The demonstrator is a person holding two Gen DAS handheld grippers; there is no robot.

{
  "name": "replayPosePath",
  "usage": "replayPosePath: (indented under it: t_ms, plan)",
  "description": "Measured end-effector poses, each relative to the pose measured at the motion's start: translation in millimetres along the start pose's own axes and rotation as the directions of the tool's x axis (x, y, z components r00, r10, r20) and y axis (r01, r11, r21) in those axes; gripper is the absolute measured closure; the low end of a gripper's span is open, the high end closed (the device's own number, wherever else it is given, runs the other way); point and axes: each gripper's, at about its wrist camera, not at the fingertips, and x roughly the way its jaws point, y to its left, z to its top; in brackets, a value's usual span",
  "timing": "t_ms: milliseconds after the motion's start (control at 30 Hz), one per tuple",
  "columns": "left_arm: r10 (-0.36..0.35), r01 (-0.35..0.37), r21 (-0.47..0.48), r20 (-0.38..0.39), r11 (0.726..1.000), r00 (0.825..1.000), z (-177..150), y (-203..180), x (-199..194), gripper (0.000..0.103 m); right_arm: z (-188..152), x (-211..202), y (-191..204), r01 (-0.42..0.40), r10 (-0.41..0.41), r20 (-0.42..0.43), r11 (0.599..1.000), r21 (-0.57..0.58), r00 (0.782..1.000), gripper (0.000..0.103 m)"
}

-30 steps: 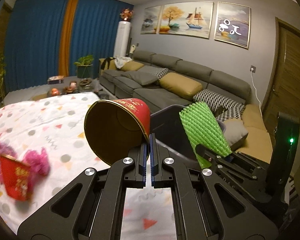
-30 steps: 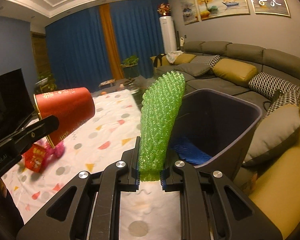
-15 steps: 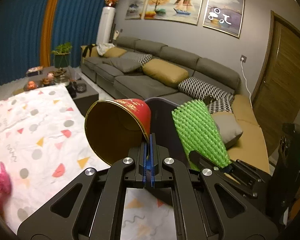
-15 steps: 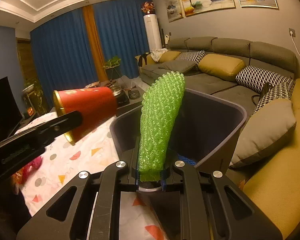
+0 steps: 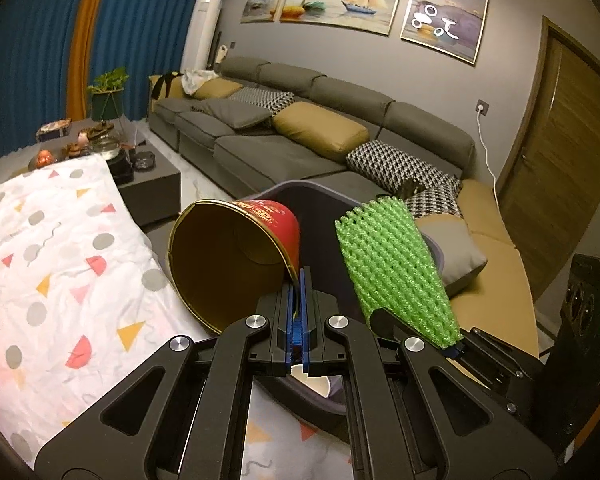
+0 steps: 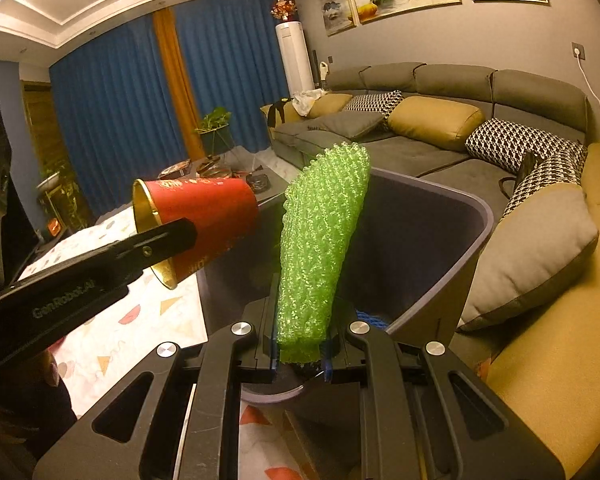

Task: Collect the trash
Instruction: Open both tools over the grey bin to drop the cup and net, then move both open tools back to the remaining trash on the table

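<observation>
My left gripper (image 5: 299, 312) is shut on the rim of a red paper cup (image 5: 236, 264) with a gold inside, held on its side at the near edge of a dark grey trash bin (image 5: 320, 204). My right gripper (image 6: 300, 344) is shut on a green foam net sleeve (image 6: 320, 248) that stands upright over the bin (image 6: 440, 248). The cup (image 6: 204, 224) and the left gripper's finger (image 6: 100, 264) show at the left of the right wrist view. The sleeve (image 5: 392, 268) shows at the right of the left wrist view. A blue item (image 6: 370, 318) and a white item (image 5: 312, 382) lie in the bin.
A table with a white cloth with coloured shapes (image 5: 52, 264) lies to the left of the bin. A grey sofa with cushions (image 5: 320, 132) runs behind and to the right. A low dark table (image 5: 140, 176) with small items stands beyond the cloth.
Both grippers have moved right from above the cloth to the bin, carrying the cup and the sleeve. The pink and red item on the cloth has slid out of view at the left.
</observation>
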Motion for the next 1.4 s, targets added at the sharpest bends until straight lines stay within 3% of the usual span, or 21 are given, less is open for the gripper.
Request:
replayPosePath:
  t_ms: [400,533,600,667,733,833,1067,1200,1400]
  plan:
    - [-0.032,0.031,-0.021,-0.04,0.999,0.999,0.9,3.0,20.1,0.101,-0.8,-0.2,1.2,0.009,-0.009,0.0,1.0,0.005,1.0,0.083]
    - [-0.04,0.039,-0.024,-0.046,0.999,0.998,1.5,4.2,22.8,0.1,-0.6,0.1,0.8,0.01,-0.01,-0.002,1.0,0.012,1.0,0.081]
    - [-0.042,0.041,-0.023,-0.047,0.999,0.998,1.0,5.4,23.3,0.1,-0.5,0.0,0.9,0.008,-0.008,-0.002,1.0,0.011,1.0,0.074]
    - [-0.039,0.037,-0.033,-0.052,0.999,0.998,0.6,7.7,23.7,0.092,-0.8,-0.8,1.9,0.011,-0.011,0.004,1.0,0.006,1.0,0.069]
    - [-0.031,0.028,-0.043,-0.052,0.999,0.998,0.0,10.9,22.9,0.063,0.0,-1.0,1.4,0.018,-0.018,0.007,1.0,0.007,1.0,0.065]
    - [-0.017,0.016,-0.067,-0.022,0.998,1.0,-1.6,18.1,14.7,0.044,0.0,-3.0,-1.5,0.031,-0.031,0.011,0.999,0.013,0.999,0.061]
    - [0.083,-0.079,-0.098,0.036,0.992,0.996,-8.6,34.6,-20.1,0.027,1.5,-22.7,1.1,0.058,-0.058,0.06,0.998,0.009,0.996,0.045]
    - [0.179,-0.17,-0.124,0.065,0.977,0.982,-17.9,45.8,-48.4,0.021,-0.1,-38.1,7.9,0.069,-0.069,0.11,0.998,0.003,0.992,0.03]
    - [0.307,-0.29,-0.153,0.104,0.945,0.946,-34.0,65.1,-99.5,0.017,-9.2,-55.0,23.9,0.011,-0.01,0.136,1.0,-0.009,0.991,0.022]
